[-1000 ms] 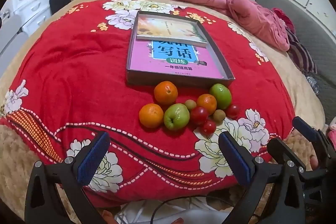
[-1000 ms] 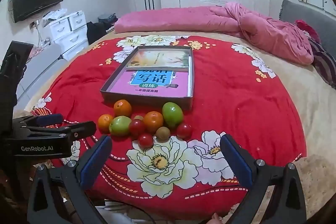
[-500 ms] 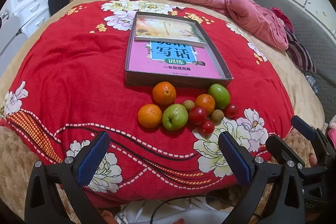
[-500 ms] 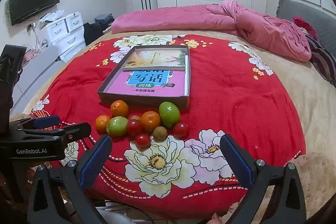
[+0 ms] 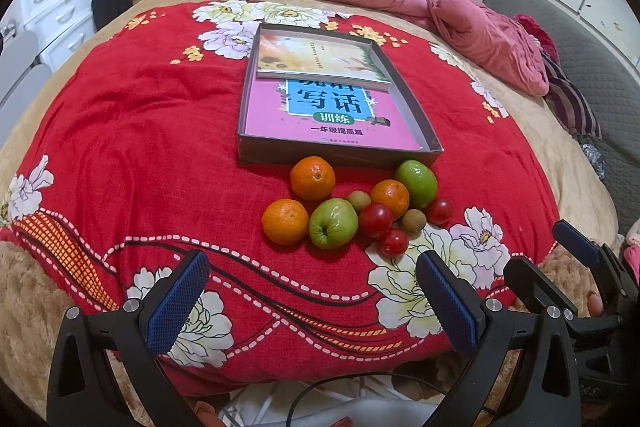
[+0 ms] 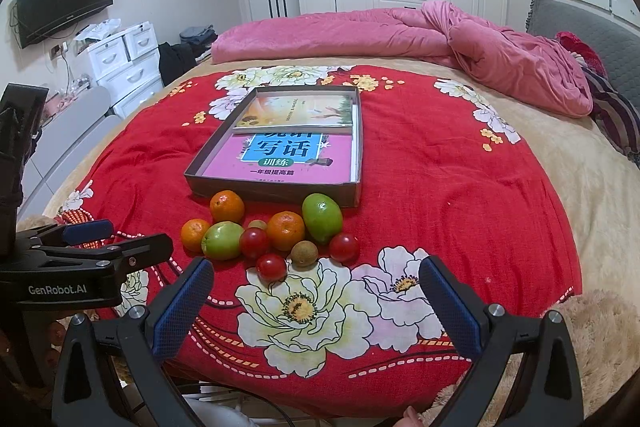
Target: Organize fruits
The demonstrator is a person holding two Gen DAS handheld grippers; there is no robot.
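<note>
Left tongs (image 5: 312, 301) spread wide, empty, low over the near edge of the bed's red floral blanket (image 5: 132, 147). Right tongs (image 6: 316, 303) also wide, empty, just right of the left ones. Fruit cluster ahead of both, well clear of the pads: three oranges (image 5: 312, 178), green apple (image 5: 333, 223), green mango (image 5: 416, 178), red tomatoes (image 5: 375, 220), small brownish fruits (image 5: 413, 220). Beyond the fruit, touching it, shallow box (image 5: 280, 149) holding two books (image 5: 320, 115).
</note>
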